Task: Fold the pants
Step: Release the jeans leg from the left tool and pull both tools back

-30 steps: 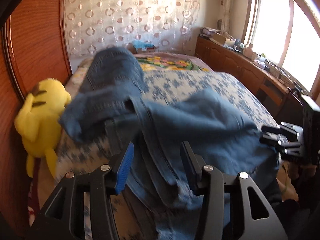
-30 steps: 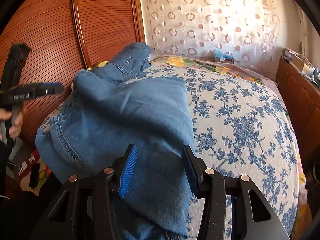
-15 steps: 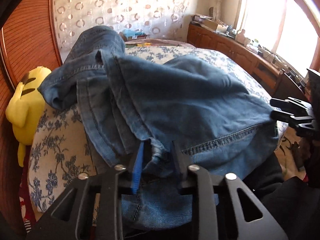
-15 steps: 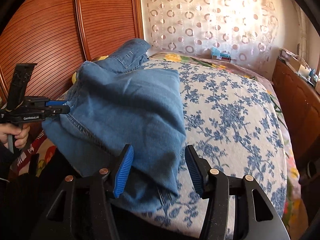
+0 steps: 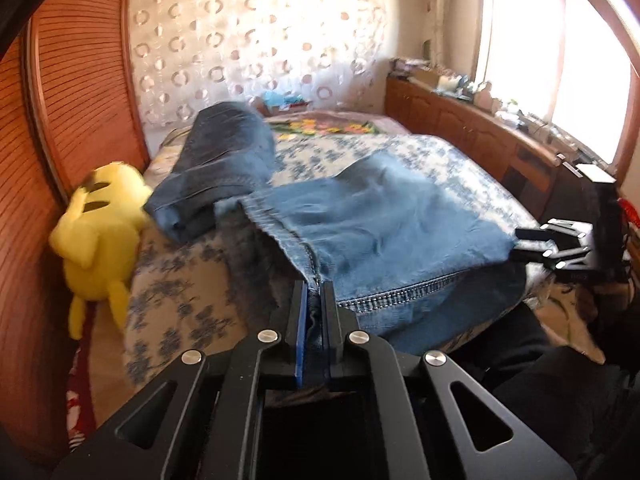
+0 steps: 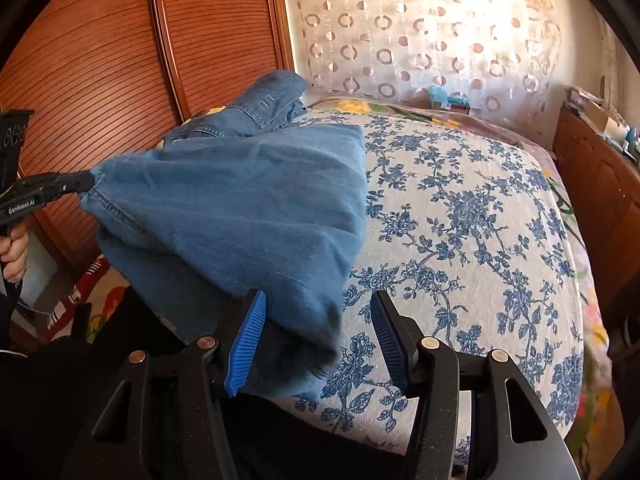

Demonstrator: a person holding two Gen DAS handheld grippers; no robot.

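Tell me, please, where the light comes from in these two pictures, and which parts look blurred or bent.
Left wrist view: the window glares white, and the yellow toy and jeans are smeared. Right wrist view: the curtain glows from behind, the bedspread is sharp, and the wardrobe lines bow outward.

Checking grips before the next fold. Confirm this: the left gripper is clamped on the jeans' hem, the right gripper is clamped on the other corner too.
Not quite. The left gripper is clamped on the jeans, but the right gripper is open: the right wrist view shows its pads spread, denim lying loose between them.
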